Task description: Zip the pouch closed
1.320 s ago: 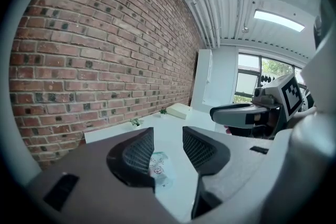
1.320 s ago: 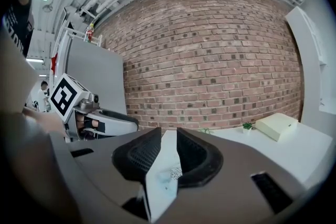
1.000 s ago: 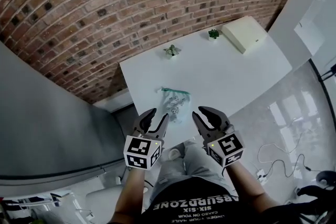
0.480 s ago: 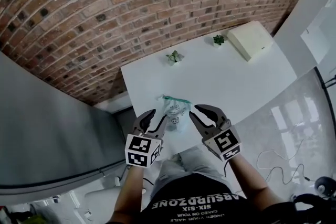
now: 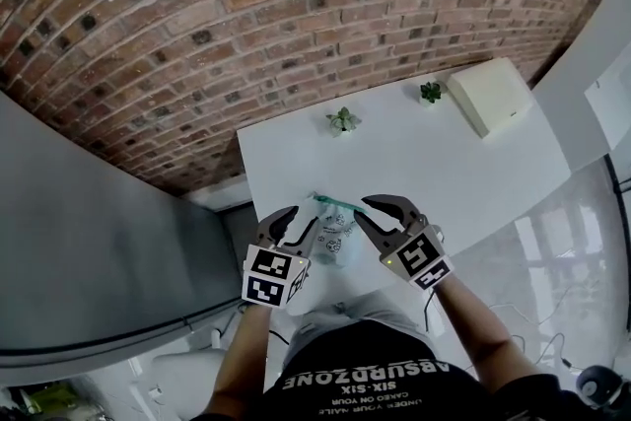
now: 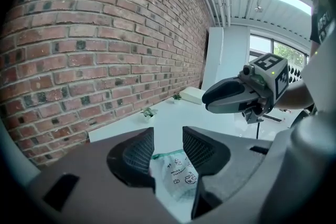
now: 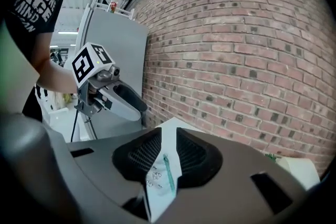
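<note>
**While the left tool (image 5: 301,217) and the right tool (image 5: 367,208) stand spread, the pouch (image 5: 335,234) lies on the table (image 5: 473,173) between them**

Seen from the head view, the clear pouch with small dark prints rests near the table's close edge. Its green zip strip (image 5: 340,202) runs along the end that faces the brick wall (image 5: 296,15). The left tool stands just beside the pouch's left edge and the right tool just beside its right edge, each with its marker cube turned up towards the camera. Both point away from the person and slope downward. Further along the white table stand two small green plants (image 5: 342,120) (image 5: 431,92), and a flat cream box (image 5: 490,96) sits at the far right corner. A grey panel (image 5: 99,242) fills the left side.

In the left gripper view, the two ribbed pads (image 6: 137,153) are parted with a clear gap. The printed pouch shows low in that gap, lying on the table, and neither pad presses on it. The right tool hangs in the upper right of this view with its cube on top.

In the right gripper view, the jaws are likewise apart. The pouch and its green strip show through the opening, with no pad closed on them. The left tool appears at the left in front of the grey panel.
</note>
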### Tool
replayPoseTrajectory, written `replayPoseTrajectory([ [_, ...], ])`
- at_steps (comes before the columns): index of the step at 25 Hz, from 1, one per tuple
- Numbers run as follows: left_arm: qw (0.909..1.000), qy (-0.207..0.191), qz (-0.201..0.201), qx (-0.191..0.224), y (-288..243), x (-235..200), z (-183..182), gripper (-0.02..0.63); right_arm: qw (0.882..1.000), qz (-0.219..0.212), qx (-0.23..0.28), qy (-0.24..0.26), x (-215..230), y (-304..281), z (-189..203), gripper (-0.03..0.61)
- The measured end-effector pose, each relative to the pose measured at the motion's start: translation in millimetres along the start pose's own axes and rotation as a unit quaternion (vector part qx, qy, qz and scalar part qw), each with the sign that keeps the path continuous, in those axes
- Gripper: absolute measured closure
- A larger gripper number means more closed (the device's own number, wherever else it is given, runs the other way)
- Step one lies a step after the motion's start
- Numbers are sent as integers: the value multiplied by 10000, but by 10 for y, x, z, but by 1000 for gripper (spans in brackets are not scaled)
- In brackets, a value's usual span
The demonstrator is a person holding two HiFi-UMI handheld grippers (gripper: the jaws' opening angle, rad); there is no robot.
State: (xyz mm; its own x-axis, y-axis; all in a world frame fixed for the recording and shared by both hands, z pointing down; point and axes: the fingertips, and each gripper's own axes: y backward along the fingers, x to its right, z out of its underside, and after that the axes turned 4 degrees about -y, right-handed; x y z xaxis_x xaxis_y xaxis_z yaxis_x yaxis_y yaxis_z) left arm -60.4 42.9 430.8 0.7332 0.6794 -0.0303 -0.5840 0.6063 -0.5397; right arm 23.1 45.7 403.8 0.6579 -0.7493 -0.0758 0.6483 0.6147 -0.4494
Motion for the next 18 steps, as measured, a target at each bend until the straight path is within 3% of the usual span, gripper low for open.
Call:
replayPoseTrajectory([
  [6, 9997, 72, -62, -223, -226, -146, 63, 459, 9955, -279, -386, 824, 172, -325, 98, 492],
  [18, 9972, 154, -72, -734, -656, -347, 320, 460, 9783, -1140, -843, 1508, 370, -924, 380, 495],
])
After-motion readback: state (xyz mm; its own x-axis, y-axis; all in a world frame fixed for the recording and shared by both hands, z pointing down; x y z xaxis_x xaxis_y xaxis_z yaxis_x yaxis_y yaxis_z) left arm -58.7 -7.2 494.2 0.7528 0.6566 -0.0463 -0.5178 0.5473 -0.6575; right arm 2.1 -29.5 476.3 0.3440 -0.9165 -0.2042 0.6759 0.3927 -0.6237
